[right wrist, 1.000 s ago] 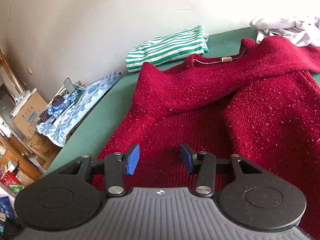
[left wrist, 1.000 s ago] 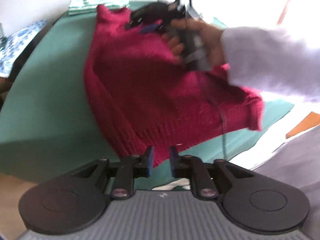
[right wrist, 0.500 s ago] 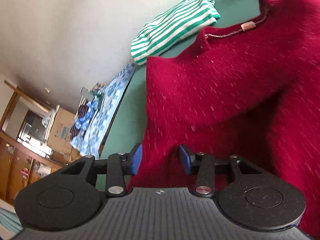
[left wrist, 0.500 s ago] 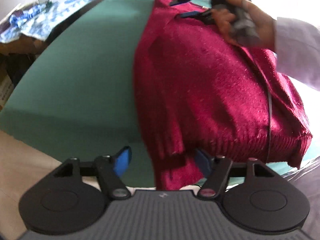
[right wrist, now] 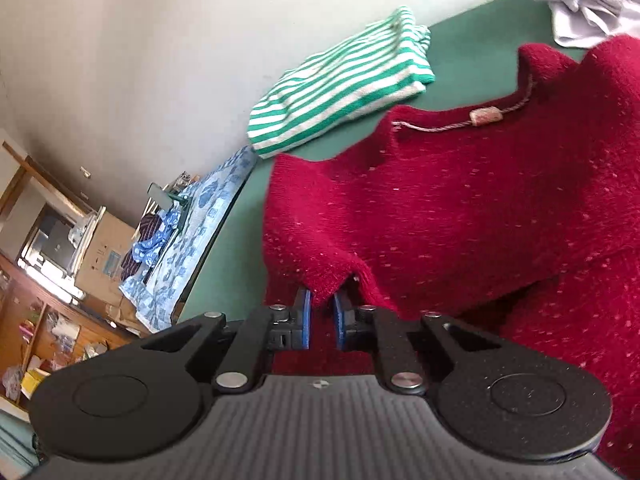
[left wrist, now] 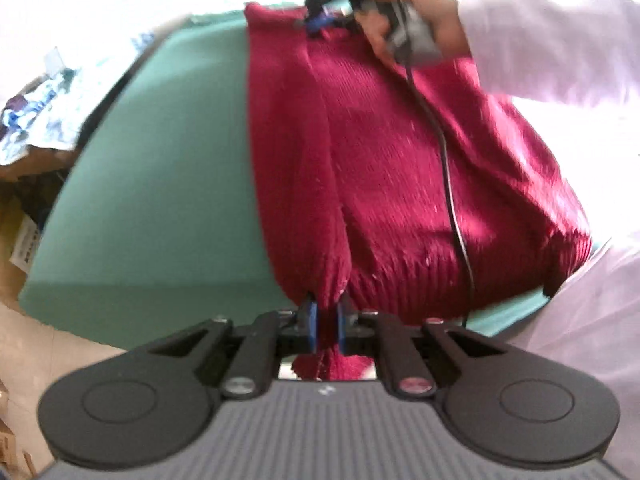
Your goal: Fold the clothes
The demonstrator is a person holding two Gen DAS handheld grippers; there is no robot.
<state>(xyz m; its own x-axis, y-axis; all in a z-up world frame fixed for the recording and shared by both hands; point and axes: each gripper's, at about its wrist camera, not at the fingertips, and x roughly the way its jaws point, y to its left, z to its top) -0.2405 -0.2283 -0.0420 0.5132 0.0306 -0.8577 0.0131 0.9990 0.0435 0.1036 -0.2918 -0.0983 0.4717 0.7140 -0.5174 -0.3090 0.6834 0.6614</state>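
A red knitted sweater lies on the green table. My left gripper pinches its near edge by the ribbed hem, its jaws closing on the knit with red cloth between the blue pads. My right gripper is closing on a bunched fold of the red sweater near the shoulder, below the collar label. In the left wrist view the right gripper sits at the sweater's far end, held by a hand in a white sleeve.
A folded green-and-white striped garment lies at the table's far edge by the wall. A white garment is bunched at the far right. A blue floral cloth covers a lower surface left of the table. A black cable hangs across the sweater.
Both grippers went from open to clamped on the sweater. The left gripper closed on the hem edge, and the right closed on a fold near the shoulder.
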